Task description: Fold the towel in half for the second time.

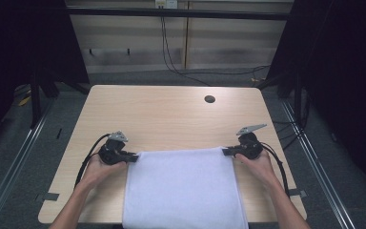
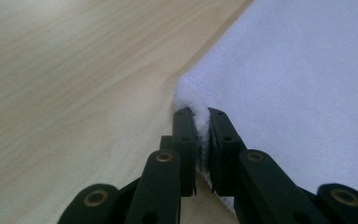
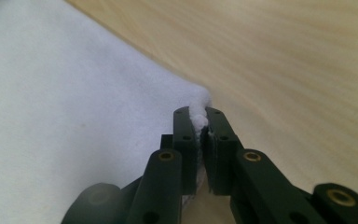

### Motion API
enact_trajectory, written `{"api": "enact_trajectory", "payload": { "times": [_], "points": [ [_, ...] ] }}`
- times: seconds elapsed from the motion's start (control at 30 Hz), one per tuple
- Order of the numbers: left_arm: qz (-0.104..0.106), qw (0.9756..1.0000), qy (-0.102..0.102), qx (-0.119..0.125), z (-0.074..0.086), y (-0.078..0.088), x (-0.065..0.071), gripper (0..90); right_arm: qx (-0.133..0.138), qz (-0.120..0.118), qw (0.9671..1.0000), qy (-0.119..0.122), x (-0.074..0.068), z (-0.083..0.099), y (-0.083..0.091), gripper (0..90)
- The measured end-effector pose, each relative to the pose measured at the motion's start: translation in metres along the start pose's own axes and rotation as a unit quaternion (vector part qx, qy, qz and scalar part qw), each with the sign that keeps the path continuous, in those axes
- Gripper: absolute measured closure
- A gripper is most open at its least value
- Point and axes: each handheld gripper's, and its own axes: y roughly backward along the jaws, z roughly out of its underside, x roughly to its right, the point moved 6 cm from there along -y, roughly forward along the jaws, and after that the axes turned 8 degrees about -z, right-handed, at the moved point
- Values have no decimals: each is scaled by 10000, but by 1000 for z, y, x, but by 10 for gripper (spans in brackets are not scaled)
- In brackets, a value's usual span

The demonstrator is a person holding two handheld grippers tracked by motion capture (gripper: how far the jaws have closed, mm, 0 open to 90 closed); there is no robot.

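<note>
White towel (image 1: 183,188) lies flat on the worktop (image 1: 171,114), near edge hanging off. Left tool (image 1: 132,158) and right tool (image 1: 226,152) each pinch a far corner. Grasp step done; next likely lift both corners evenly and fold toward the person.

A pale wooden bench (image 1: 171,114) carries a round dark cable hole (image 1: 209,99) near its far right corner. Beyond its far edge, black cables (image 1: 171,62) hang down a slatted wall (image 1: 228,43).
</note>
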Motion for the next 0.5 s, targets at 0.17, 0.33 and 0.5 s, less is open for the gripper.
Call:
{"api": "enact_trajectory", "payload": {
  "times": [0.17, 0.33, 0.5],
  "points": [
    [-44, 9995, 164, 256, -12, 3, -5, 833, 299, 7, 9996, 6, 5, -13, 8, 841],
    [-2, 9981, 300, 547, -23, 9, -10, 833, 482, -23, 9988, -19, 10, -23, 14, 842],
    [5, 9968, 382, 707, -27, 15, -16, 835, 689, -25, 9976, -18, 12, -32, 23, 842]
  ]
}}
